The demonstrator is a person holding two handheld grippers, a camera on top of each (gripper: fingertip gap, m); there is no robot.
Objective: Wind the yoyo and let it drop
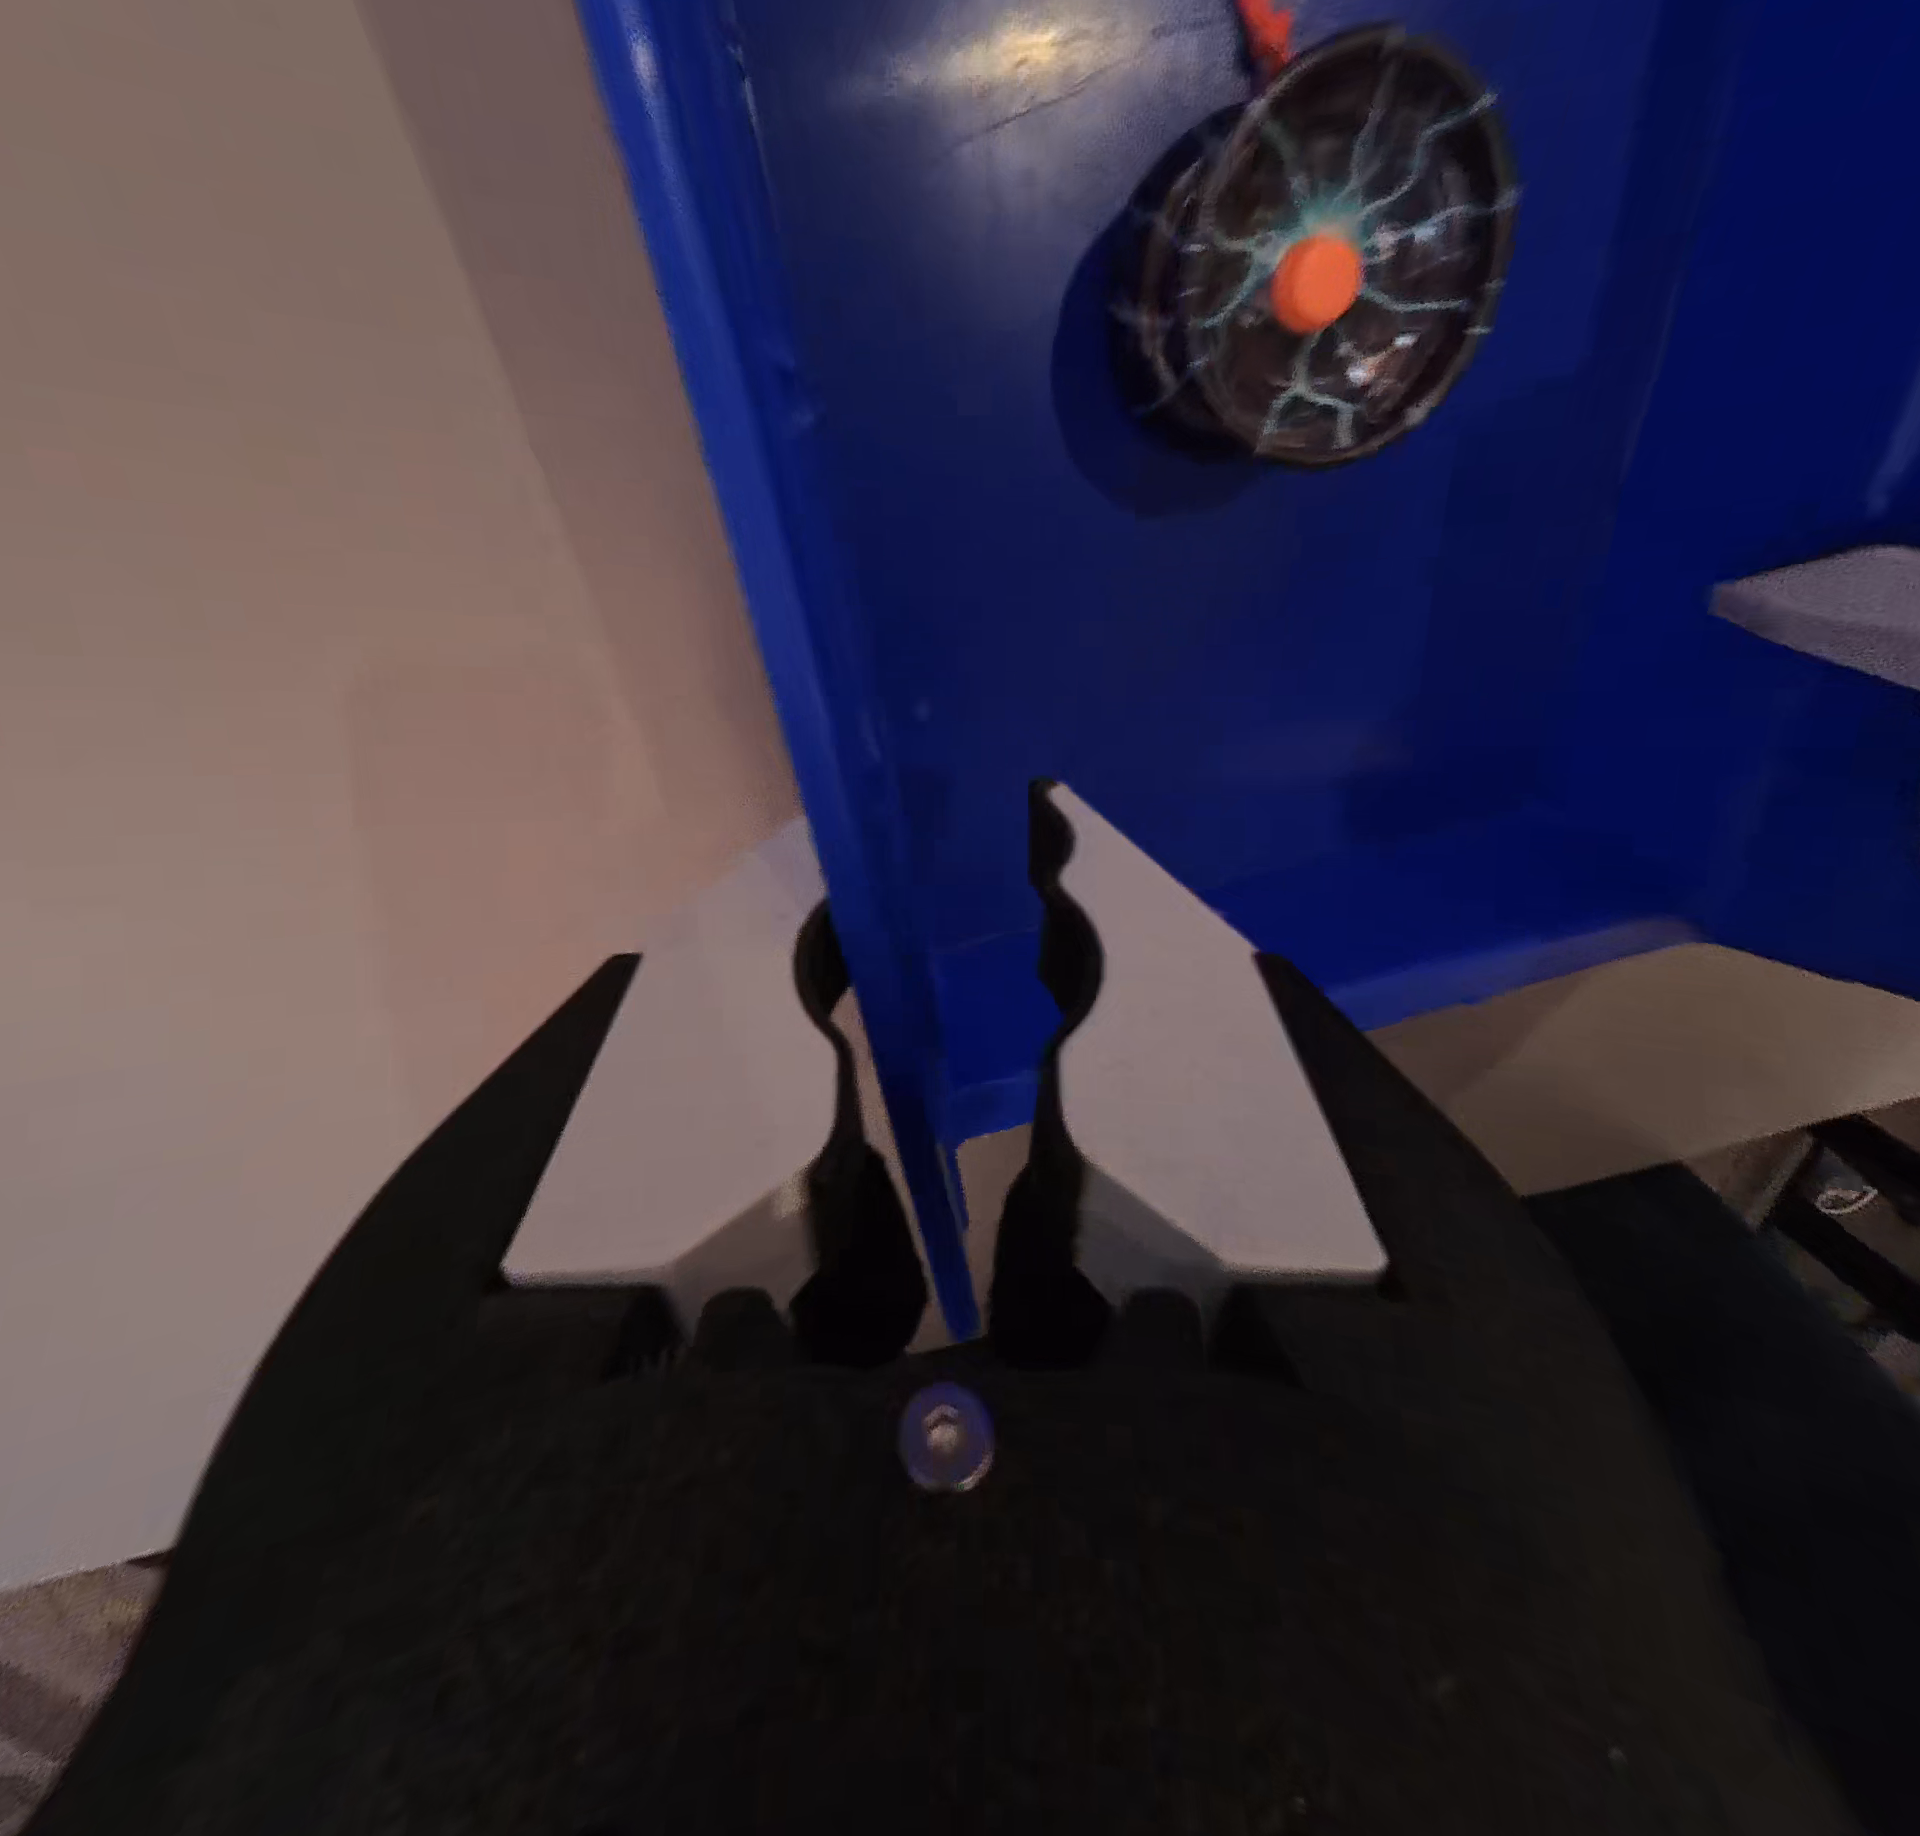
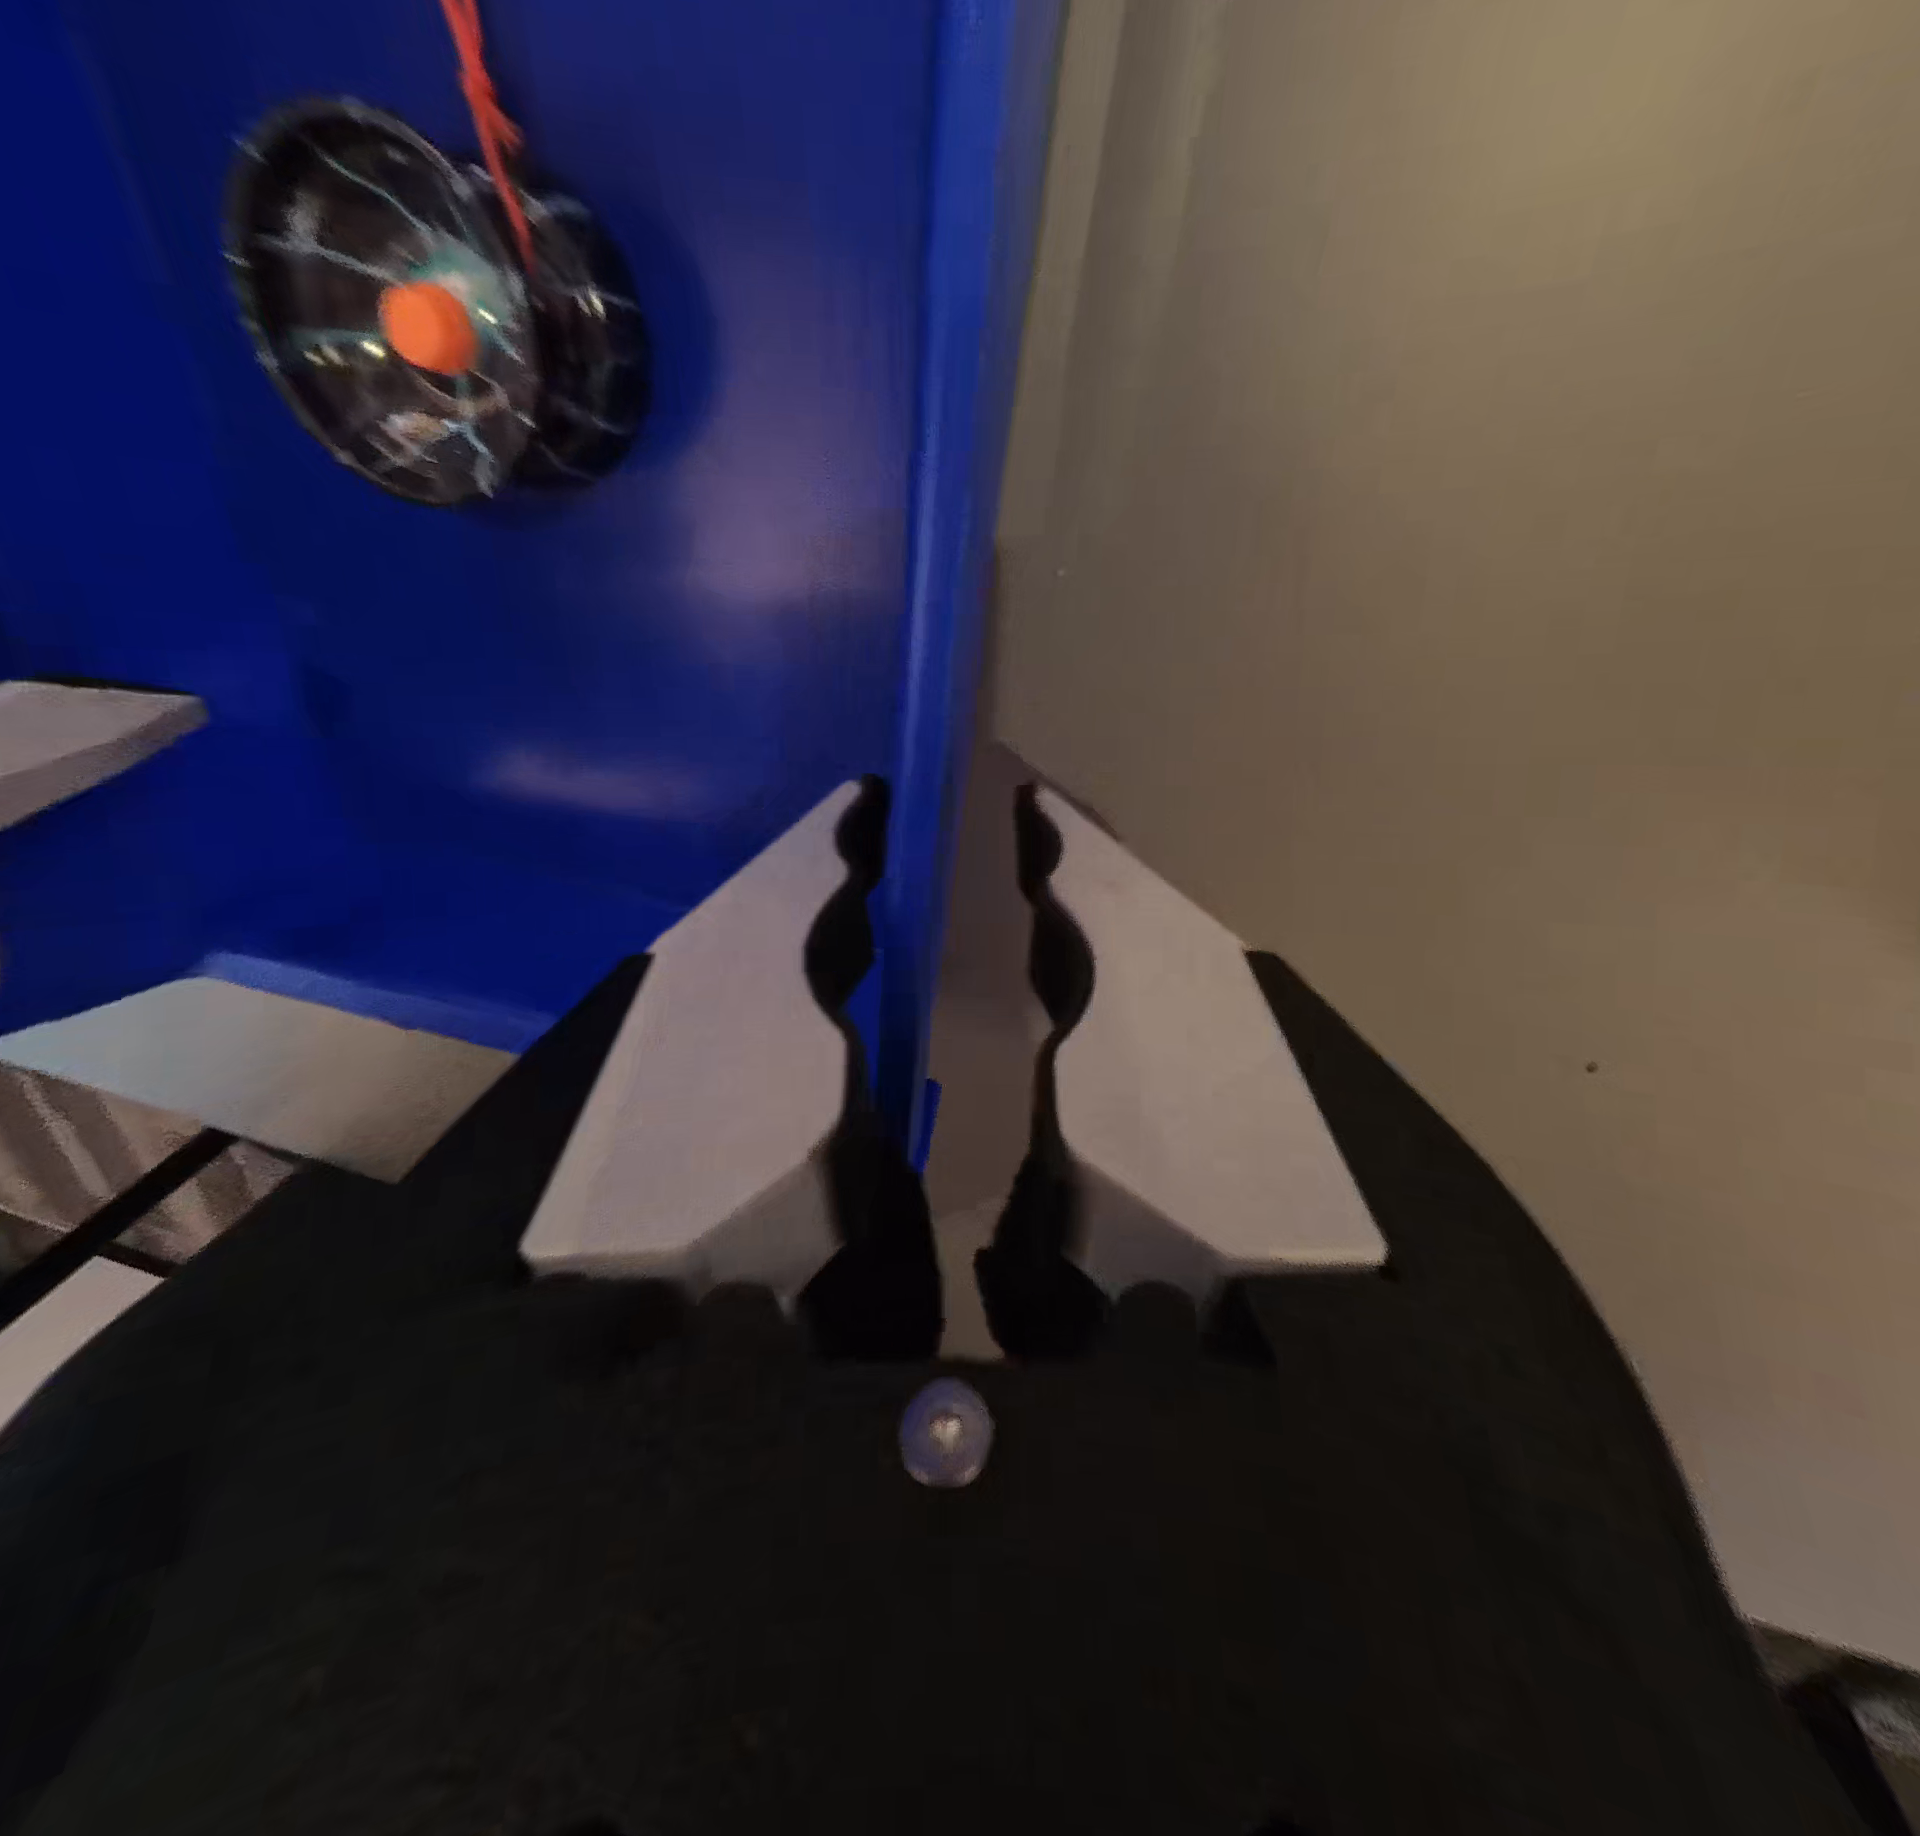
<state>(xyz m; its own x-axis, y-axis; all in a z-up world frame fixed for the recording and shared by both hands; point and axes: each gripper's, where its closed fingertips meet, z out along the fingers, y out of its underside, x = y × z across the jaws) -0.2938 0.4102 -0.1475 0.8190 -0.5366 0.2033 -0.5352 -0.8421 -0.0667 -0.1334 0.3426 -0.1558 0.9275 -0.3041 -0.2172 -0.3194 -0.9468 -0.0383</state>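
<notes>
– Hanging on a red string [image 2: 473,72], the yoyo [image 1: 1314,259] is out in front of an upright blue panel [image 1: 1143,695]. It's black, with pale lightning streaks and an orange hub. Neither tool has hold of it.

– So where are the two tongs?

– Low down, well apart from the yoyo. The left gripper [image 1: 935,851] straddles the panel's left edge, one finger hidden behind it. I cannot tell whether it is pinching that edge. The right gripper [image 2: 948,804] has the panel's right edge between its narrowly parted fingers. There's a sliver of wall between that edge and the outer finger, so I'd call it released.

– Which step is this, then?

– My guess is the yoyo is down on its string and needs winding. I can't see whether any string is wrapped in the groove. The yoyo looks slightly blurred, so it may be swinging.

– And next?

– One gripper would have to come off the panel, rise to the yoyo and close on its rim without snagging the string. A grey ledge [image 1: 1829,623] juts out below, so approach from the side
</notes>
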